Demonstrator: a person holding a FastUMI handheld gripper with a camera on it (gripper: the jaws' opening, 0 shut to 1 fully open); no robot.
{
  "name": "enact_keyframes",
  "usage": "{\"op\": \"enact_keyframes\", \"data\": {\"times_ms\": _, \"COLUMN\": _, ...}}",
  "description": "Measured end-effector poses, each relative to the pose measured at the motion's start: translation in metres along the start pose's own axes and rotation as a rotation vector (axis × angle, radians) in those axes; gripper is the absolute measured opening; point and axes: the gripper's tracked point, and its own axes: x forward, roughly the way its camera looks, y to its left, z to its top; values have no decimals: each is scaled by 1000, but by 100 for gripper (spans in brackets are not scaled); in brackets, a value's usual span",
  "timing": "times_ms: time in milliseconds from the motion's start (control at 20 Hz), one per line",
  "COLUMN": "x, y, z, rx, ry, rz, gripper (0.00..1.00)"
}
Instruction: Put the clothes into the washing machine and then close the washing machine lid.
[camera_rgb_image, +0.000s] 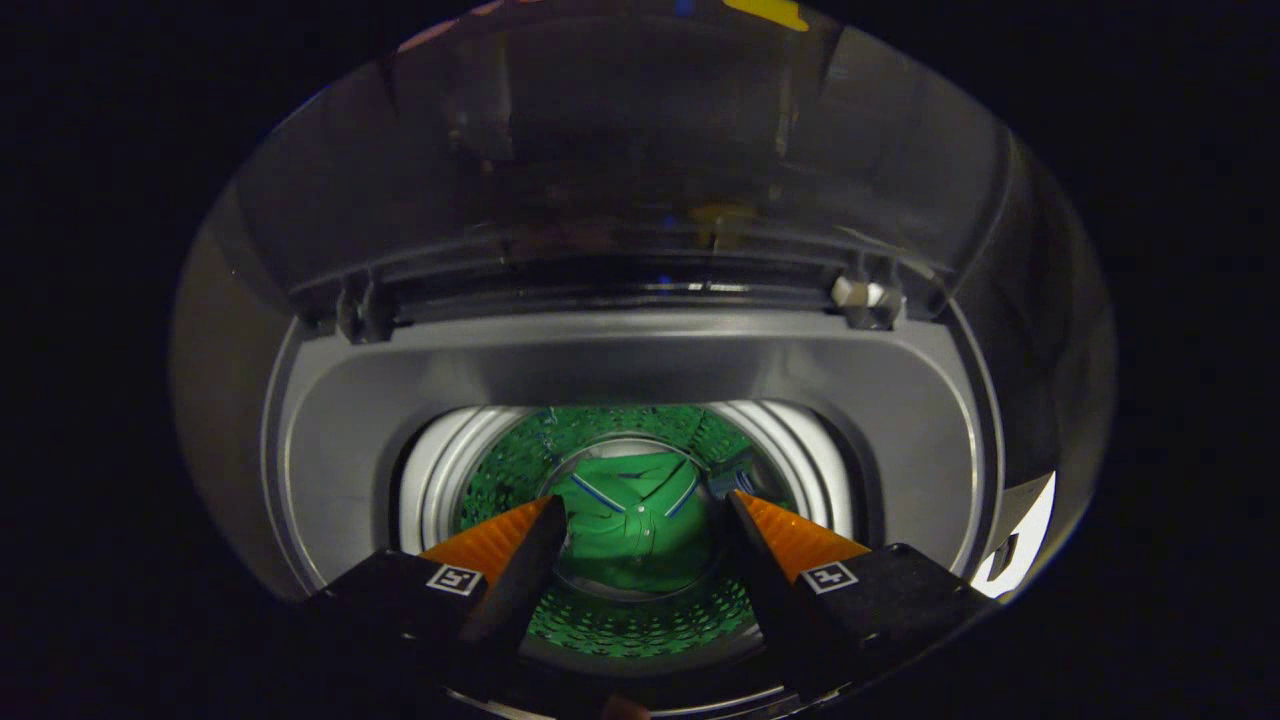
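Green shirt (632, 520) lies in the drum (500, 470) — edges hidden; tool (645, 505) hangs released above.

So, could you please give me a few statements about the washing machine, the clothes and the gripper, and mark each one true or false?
1. The green garment lies at the bottom of the drum. True.
2. The washing machine lid is closed. False: it stands raised behind the opening.
3. The gripper is open, with nothing between its fingers. True.
4. The gripper is clamped on the garment. False: the garment lies beyond the fingers, down in the drum.
5. The garment hangs over the tub's rim. False: it lies inside the drum.
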Motion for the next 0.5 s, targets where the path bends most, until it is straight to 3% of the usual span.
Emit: {"op": "enact_keyframes", "data": {"times_ms": 500, "x": -108, "y": 7, "z": 74, "rx": 10, "ry": -213, "rz": 21, "gripper": 99}}
